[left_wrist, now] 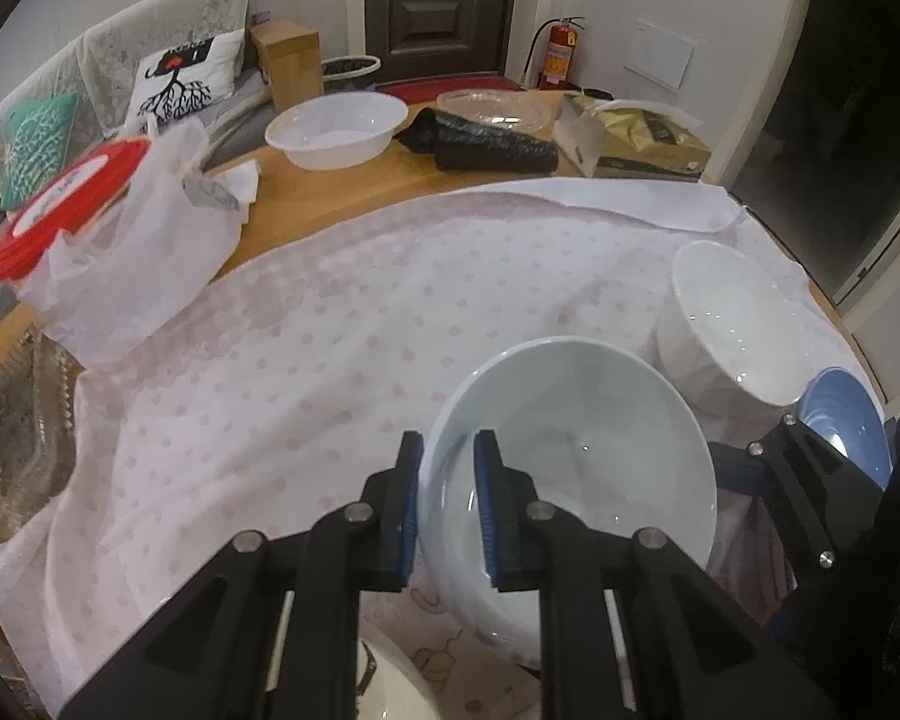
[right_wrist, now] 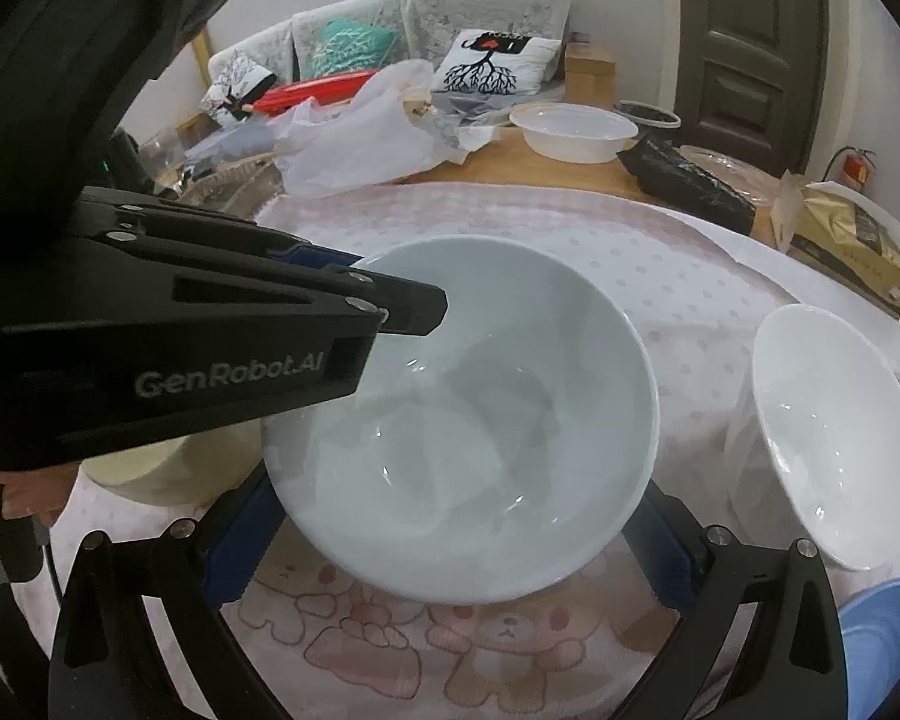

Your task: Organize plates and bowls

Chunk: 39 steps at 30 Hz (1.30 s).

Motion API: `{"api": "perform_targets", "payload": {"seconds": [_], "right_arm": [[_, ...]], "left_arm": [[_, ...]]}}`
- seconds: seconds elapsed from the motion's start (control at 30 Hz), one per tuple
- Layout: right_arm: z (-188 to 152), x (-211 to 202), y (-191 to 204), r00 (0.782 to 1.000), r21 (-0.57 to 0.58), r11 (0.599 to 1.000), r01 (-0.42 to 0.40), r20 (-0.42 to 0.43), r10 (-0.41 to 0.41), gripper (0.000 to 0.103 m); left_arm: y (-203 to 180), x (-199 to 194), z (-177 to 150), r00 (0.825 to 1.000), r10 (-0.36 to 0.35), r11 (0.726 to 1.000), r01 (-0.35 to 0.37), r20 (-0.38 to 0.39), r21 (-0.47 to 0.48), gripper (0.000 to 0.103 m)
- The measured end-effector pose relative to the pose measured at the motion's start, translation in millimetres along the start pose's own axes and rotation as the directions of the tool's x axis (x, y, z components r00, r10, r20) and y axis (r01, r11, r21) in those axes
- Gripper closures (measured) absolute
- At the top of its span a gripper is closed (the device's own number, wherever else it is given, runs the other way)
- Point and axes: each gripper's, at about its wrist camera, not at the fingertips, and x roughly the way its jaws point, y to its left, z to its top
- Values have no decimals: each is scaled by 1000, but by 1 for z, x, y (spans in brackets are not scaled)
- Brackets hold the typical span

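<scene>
A pale blue-white bowl [left_wrist: 576,456] [right_wrist: 468,414] hangs tilted over the pink dotted cloth [left_wrist: 306,372]. My left gripper [left_wrist: 450,498] is shut on its near rim, one pad inside the bowl and one outside; in the right wrist view it reaches in from the left [right_wrist: 414,306]. My right gripper [right_wrist: 453,519] straddles the bowl's lower wall with its jaws wide, and the blue pads [right_wrist: 246,528] lie against both sides. A white ribbed bowl [left_wrist: 726,324] [right_wrist: 834,432] stands to the right. Beyond it sits a blue bowl [left_wrist: 846,420] [right_wrist: 888,642].
The wooden table's [left_wrist: 342,192] far part holds a white plastic bowl [left_wrist: 336,126], a black packet [left_wrist: 486,144], a glass dish [left_wrist: 495,108] and a cardboard box [left_wrist: 648,144]. A plastic bag with a red lid [left_wrist: 66,204] sits at the left. Another cream dish [right_wrist: 168,468] is under my left gripper.
</scene>
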Motion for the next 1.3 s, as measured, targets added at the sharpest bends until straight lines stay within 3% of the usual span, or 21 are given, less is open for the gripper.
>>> {"api": "perform_targets", "payload": {"seconds": [0.37,0.67,0.97,1.3], "right_arm": [[13,-29,23,997,-48,999,8,71,-4,3],[30,-42,69,991,-134,991,-29,122,46,3],[37,-30,107,992,-189,979,-70,91,89,3],[33,-11,130,995,-237,967,-91,18,98,3]], "left_arm": [[4,-42,-2,997,47,999,-47,53,5,89],[39,-86,-19,991,105,994,-102,85,-48,89],[76,-96,-40,989,135,986,-127,65,-106,89],[102,-82,-63,993,117,982,-115,5,-150,89]]}}
